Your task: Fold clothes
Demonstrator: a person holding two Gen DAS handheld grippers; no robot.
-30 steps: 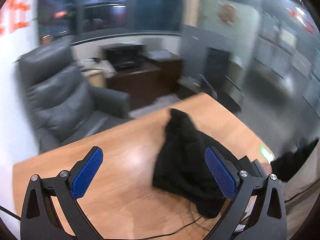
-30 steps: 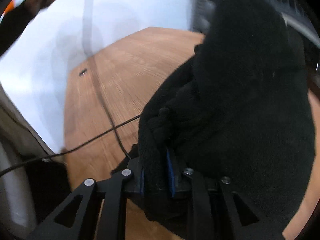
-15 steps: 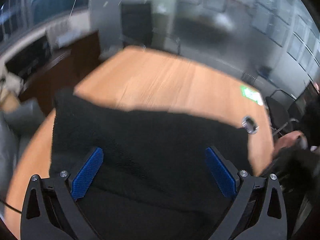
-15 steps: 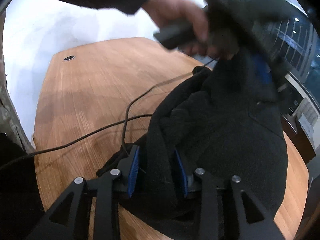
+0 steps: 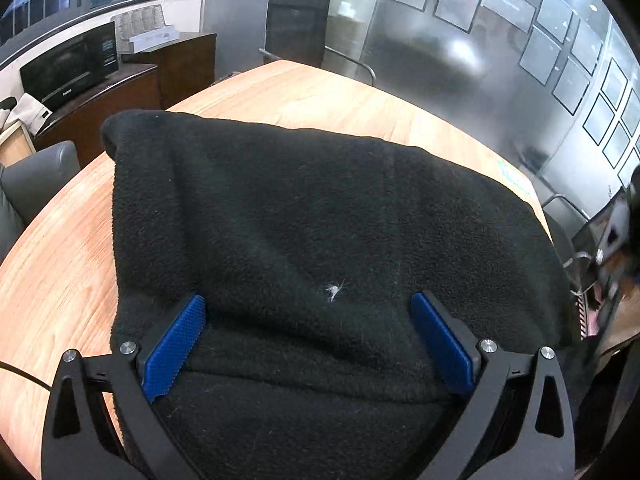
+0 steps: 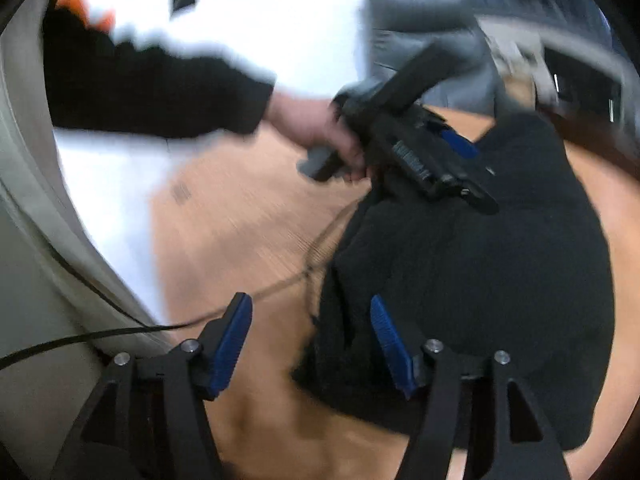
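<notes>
A black fleece garment (image 5: 320,208) lies bunched on the wooden table (image 5: 304,92), filling most of the left wrist view. My left gripper (image 5: 308,344) stands wide open right over it, both blue pads (image 5: 176,350) down at the cloth with nothing pinched. In the right wrist view a hand in a black sleeve holds that left gripper (image 6: 468,172) on the garment's (image 6: 480,280) far side. My right gripper (image 6: 310,344) is at the near left edge of the garment and its jaws are opening. A fold of fleece lies between them beside the right pad, and neither pad presses on it.
A thin black cable (image 6: 280,284) runs across the table to the garment's left edge. Beyond the table stand a black office chair (image 5: 296,24), a dark cabinet with a microwave (image 5: 68,64) and a grey armchair (image 5: 32,176). A green sticker (image 5: 516,176) marks the table's right rim.
The left gripper dropped from high above the table down onto the garment, still open. The right gripper, shut on a fold of fleece before, has spread its jaws and released it.
</notes>
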